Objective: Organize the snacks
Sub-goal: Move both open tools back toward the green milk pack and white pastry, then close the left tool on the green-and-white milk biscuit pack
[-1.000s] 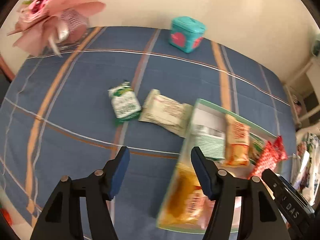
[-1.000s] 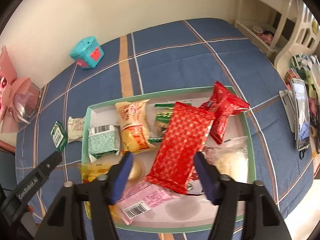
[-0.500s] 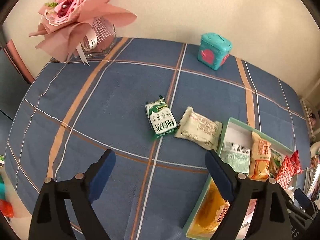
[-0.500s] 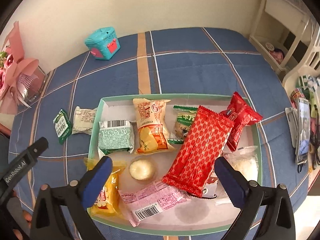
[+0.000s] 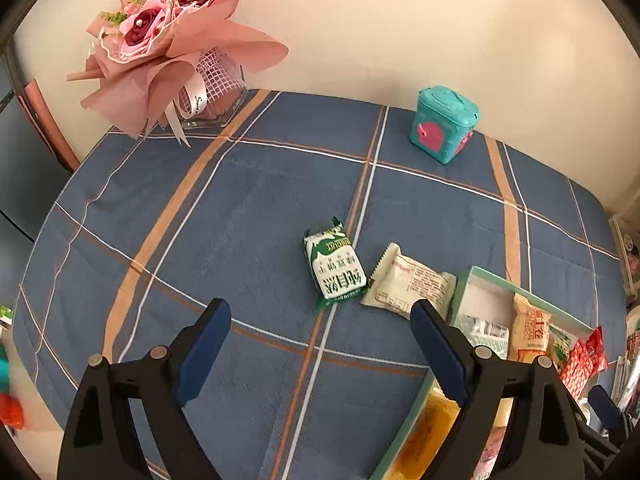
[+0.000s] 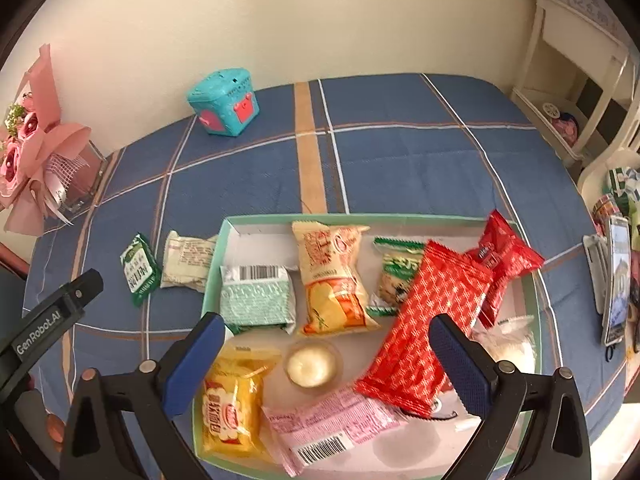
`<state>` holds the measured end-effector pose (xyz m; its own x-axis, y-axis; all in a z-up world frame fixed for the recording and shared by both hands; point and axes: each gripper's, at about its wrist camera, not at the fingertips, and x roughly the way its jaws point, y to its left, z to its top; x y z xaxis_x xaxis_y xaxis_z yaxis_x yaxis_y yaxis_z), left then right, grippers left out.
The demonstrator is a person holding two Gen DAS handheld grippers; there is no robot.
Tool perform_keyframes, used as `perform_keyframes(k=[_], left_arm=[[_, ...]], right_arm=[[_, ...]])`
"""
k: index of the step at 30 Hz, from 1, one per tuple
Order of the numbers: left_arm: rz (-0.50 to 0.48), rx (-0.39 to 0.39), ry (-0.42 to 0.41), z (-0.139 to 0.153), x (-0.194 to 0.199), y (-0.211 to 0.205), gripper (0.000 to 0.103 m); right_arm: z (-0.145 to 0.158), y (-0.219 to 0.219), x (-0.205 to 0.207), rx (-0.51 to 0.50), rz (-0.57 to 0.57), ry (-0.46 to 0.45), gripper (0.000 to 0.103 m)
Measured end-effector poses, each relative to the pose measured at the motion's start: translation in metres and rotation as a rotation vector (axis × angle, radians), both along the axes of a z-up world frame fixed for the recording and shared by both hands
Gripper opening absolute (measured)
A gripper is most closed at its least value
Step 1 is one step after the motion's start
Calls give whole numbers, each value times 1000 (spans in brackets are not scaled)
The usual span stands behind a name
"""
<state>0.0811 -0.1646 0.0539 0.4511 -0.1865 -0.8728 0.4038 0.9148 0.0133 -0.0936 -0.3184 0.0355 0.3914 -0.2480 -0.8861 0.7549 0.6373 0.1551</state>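
A green-rimmed white tray [image 6: 424,219] holds several snack packets, among them a long red one [image 6: 424,320], a yellow one [image 6: 230,408] and a pink one [image 6: 324,428]. Its corner shows in the left wrist view [image 5: 472,274]. A green-and-white packet [image 5: 334,268] and a cream packet [image 5: 408,284] lie on the cloth left of the tray; both also show in the right wrist view, green [image 6: 138,270], cream [image 6: 186,258]. My left gripper [image 5: 320,350] is open and empty, above the cloth short of these two. My right gripper [image 6: 324,364] is open and empty above the tray.
A blue plaid cloth [image 5: 260,184] covers the table. A pink bouquet [image 5: 168,48] stands at the back left by the wall, a teal box [image 5: 442,124] at the back. A phone [image 6: 616,272] and clutter lie off the table's right edge.
Both grippers opened wide and pulled back and up. The left view swung left, so the two loose packets now sit ahead of it instead of the tray.
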Motion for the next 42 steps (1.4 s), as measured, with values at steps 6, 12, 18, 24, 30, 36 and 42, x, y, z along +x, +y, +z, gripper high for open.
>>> perform_keyframes(k=[6,12,18,24,30,36,42], left_arm=[[-10,-16,-33,2,9,0,91],[-10,-41,-42,-2,21,5,91],[-2,-87,-26,-6,35,14,91],[0,-144,47,-17,55,21,91],[40,-174,110,-40,78,26,91],[55,-197,149,-61,88,19,91],[24,-177,149,-74,88,0,91]], right_arm=[[5,1,15,-19,12,-28,103],[3,3,31,-2,38,-67,103],[3,12,51,-2,70,-86,103],[1,21,80,3,109,-115,102],[-14,25,104,-23,127,-80,95],[-27,19,119,-41,131,-50,94],[-32,8,126,-51,119,-33,94]])
